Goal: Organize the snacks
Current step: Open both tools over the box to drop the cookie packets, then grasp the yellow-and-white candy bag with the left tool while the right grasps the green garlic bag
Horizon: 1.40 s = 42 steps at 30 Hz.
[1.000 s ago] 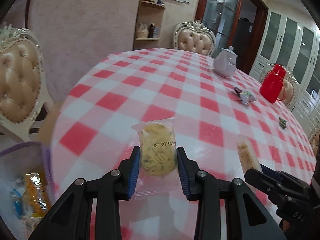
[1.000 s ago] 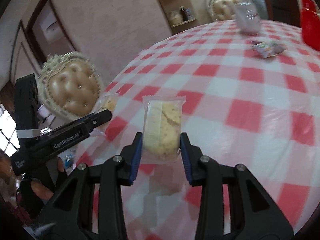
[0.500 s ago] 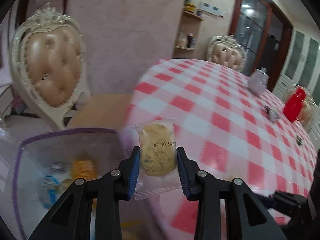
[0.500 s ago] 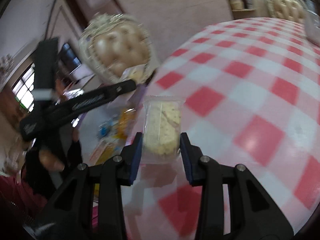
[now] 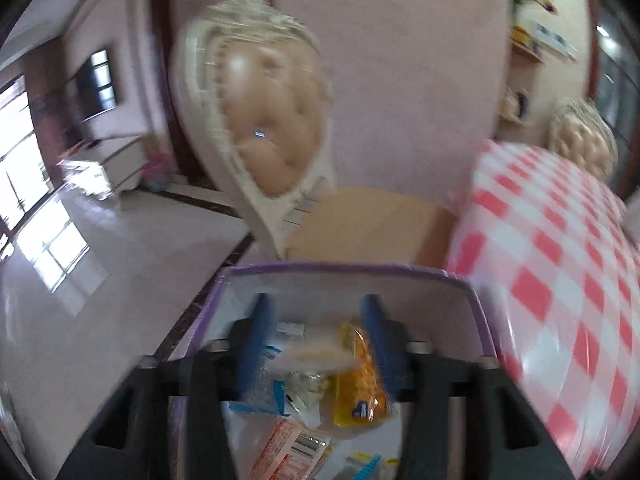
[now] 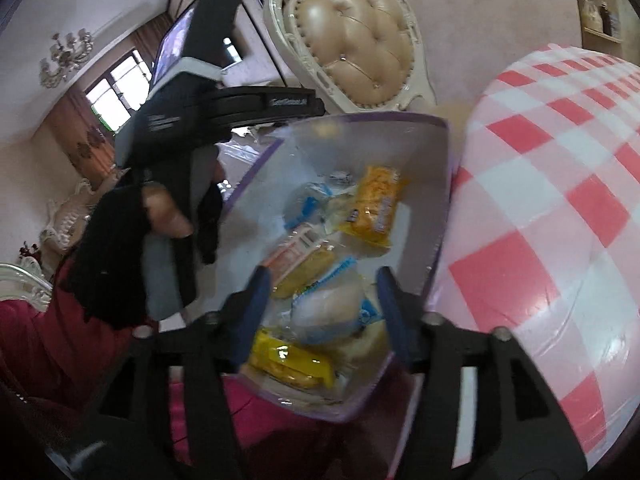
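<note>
A clear bin with a purple rim sits beside the table's edge and holds several wrapped snacks. My left gripper hangs over it with its jaws opening. A blurred pale cake packet lies loose between the blue pads, over a yellow packet. My right gripper is over the bin's near end, jaws also opening, with nothing pressed between them. Below it lie a blue-and-white packet, a pale cake and a yellow packet.
The round table with a red-and-white checked cloth stands right of the bin. A cream padded chair is behind it. A black-gloved hand with a red sleeve holds the left tool's black body.
Both grippers swung left off the table to above the bin. Each was shut on a cake packet; now both jaws stand apart and the packets are let go.
</note>
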Tool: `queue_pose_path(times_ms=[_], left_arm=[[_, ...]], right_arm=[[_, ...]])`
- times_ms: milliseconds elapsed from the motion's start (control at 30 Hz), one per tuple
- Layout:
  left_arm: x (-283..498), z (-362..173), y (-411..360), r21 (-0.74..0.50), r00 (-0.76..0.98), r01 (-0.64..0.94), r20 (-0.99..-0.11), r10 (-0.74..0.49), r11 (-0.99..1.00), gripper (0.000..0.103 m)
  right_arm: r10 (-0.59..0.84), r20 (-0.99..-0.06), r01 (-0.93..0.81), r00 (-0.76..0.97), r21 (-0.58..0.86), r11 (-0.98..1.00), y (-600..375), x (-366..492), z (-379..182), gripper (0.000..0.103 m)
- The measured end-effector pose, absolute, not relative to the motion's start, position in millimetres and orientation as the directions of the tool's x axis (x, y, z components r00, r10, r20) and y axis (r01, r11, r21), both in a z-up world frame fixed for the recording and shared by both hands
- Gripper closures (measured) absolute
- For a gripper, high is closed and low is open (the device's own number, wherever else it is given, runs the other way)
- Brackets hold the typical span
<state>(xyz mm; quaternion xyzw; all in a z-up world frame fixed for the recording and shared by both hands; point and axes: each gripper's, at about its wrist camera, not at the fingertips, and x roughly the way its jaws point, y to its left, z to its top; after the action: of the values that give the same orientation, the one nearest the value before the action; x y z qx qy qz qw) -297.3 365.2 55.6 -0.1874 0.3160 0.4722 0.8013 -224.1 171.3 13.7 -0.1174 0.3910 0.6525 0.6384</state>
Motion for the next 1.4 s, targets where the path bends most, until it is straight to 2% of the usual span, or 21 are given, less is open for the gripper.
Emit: queue_pose_path(times_ms=[33,100,233,400,467,600,733,833,967,1100,1267,1300,1333,1367,1400], left_arm=[[-295.8,59.5,360.7,-0.038,0.376,-0.878,-0.672,0.638,0.478,0.025],[-284.1,64.8,349.5,-0.064,0.425,-0.854,-0.656,0.623,0.516,0.022],[-228.4,73.7,302.4,-0.037,0.544,-0.736,-0.628,0.557,0.676,0.021],[-144.1,73.5,228.0,-0.071,0.678,-0.518,-0.642,0.358,0.853,0.02],[-101.8,69.9,189.5,-0.102,0.716,-0.401,-0.655,0.242,0.91,0.02],[-27.4,60.7,117.2,-0.105,0.733,-0.253,-0.669,0.12,0.962,0.02],[46.4,49.7,59.1,-0.159,0.732,-0.15,-0.681,0.002,0.976,0.02],[101.3,40.0,35.5,-0.207,0.732,-0.134,-0.68,-0.044,0.969,0.02],[164.6,22.1,22.2,-0.267,0.707,-0.177,-0.704,-0.066,0.947,0.02],[205.6,10.5,14.1,-0.296,0.69,-0.193,-0.719,-0.085,0.936,0.02],[242.4,5.3,0.1,-0.235,0.665,-0.181,-0.745,-0.057,0.955,0.02],[244.0,5.5,-2.0,-0.232,0.669,-0.162,-0.74,-0.066,0.959,0.022],[244.7,5.2,-3.2,-0.246,0.669,-0.131,-0.737,-0.097,0.96,0.043],[244.7,4.3,-4.1,-0.255,0.664,-0.101,-0.737,-0.126,0.962,0.07],[242.4,3.6,-4.1,-0.262,0.66,-0.08,-0.737,-0.145,0.962,0.069]], right_arm=[[0.749,-0.646,-0.925,-0.147,0.358,0.127,168.9,-220.1,16.1,0.032],[0.776,-0.621,-0.914,-0.108,0.368,0.168,151.8,-200.5,25.0,0.032],[0.81,-0.586,-0.879,-0.026,0.399,0.26,114.3,-155.6,37.4,0.032],[0.786,-0.575,-0.786,0.226,0.369,0.496,29.7,-84.3,43.1,0.03],[0.732,-0.59,-0.705,0.34,0.356,0.614,-15.7,-54.2,39.6,0.03],[0.603,-0.63,-0.533,0.488,0.332,0.778,-93.6,-1.3,34.2,0.03],[0.467,-0.631,-0.345,0.619,0.316,0.884,-168.2,34.4,42.6,0.029],[0.328,-0.622,-0.177,0.711,0.292,0.94,-230.7,54.2,47.7,0.028],[0.256,-0.632,-0.031,0.731,0.344,0.938,-296.6,67.9,42.8,0.028],[0.172,-0.657,0.05,0.734,0.305,0.951,-325.3,80.1,38.2,0.028],[0.244,-0.637,0.089,0.732,0.443,0.892,-349.8,91.0,31.6,0.028],[0.247,-0.635,0.09,0.732,0.45,0.889,-350.6,90.7,32.2,0.028],[0.245,-0.636,0.09,0.732,0.447,0.89,-346.5,89.7,32.5,0.028],[0.242,-0.636,0.088,0.732,0.441,0.893,-343.0,89.6,33.3,0.028],[0.244,-0.634,0.079,0.734,0.436,0.897,-338.5,90.2,33.1,0.028]])
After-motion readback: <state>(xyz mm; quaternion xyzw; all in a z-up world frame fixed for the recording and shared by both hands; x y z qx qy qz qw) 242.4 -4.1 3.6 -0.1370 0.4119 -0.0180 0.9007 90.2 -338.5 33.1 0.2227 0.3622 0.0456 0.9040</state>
